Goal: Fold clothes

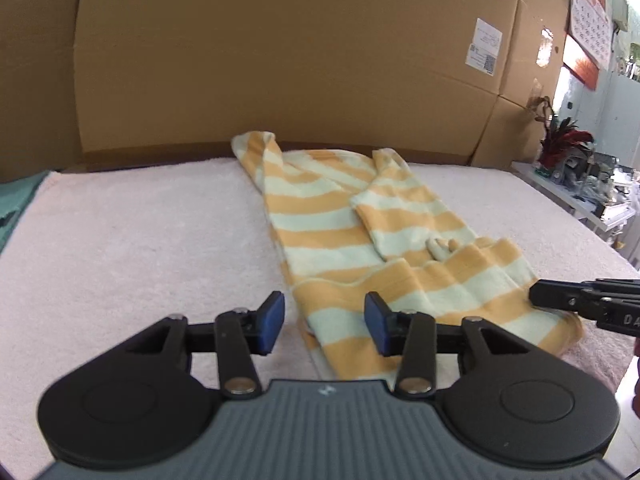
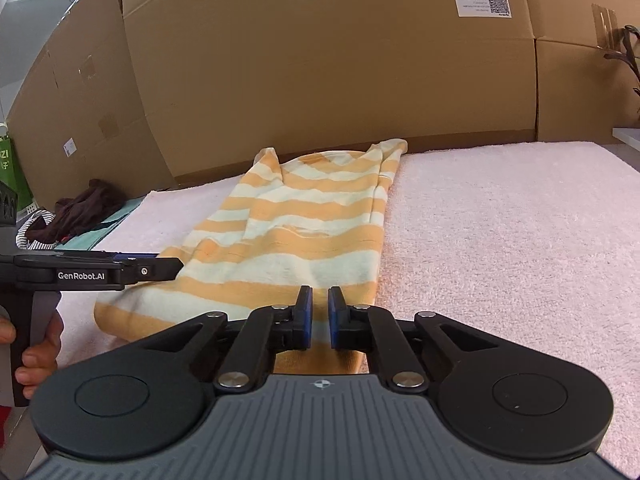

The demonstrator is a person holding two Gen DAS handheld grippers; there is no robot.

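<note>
Left wrist view: an orange-and-cream striped shirt point(image 1: 372, 236) lies lengthwise on a pale pink towel point(image 1: 132, 240) that covers the tabletop, its near hem toward the camera and its far end close to the cardboard boxes point(image 1: 280, 52) behind; one sleeve is folded in over the body; the left gripper point(image 1: 325, 322) has its blue pads apart, the hem's left corner showing in the gap between them, neither pad pressing on it; the right gripper point(image 1: 538, 294) comes in from the right edge, its tip at the hem's right side. Right wrist view: the right gripper point(image 2: 319, 316) has its pads drawn close with only a narrow slit left, striped cloth showing in and below that slit; whether cloth is pinched I cannot tell; the left gripper point(image 2: 176, 266) reaches in from the left, held by a hand point(image 2: 38, 354), its tip at the shirt's point(image 2: 296, 216) edge; dark clothes point(image 2: 86, 208) lie heaped at the far left beside the towel point(image 2: 500, 240).
</note>
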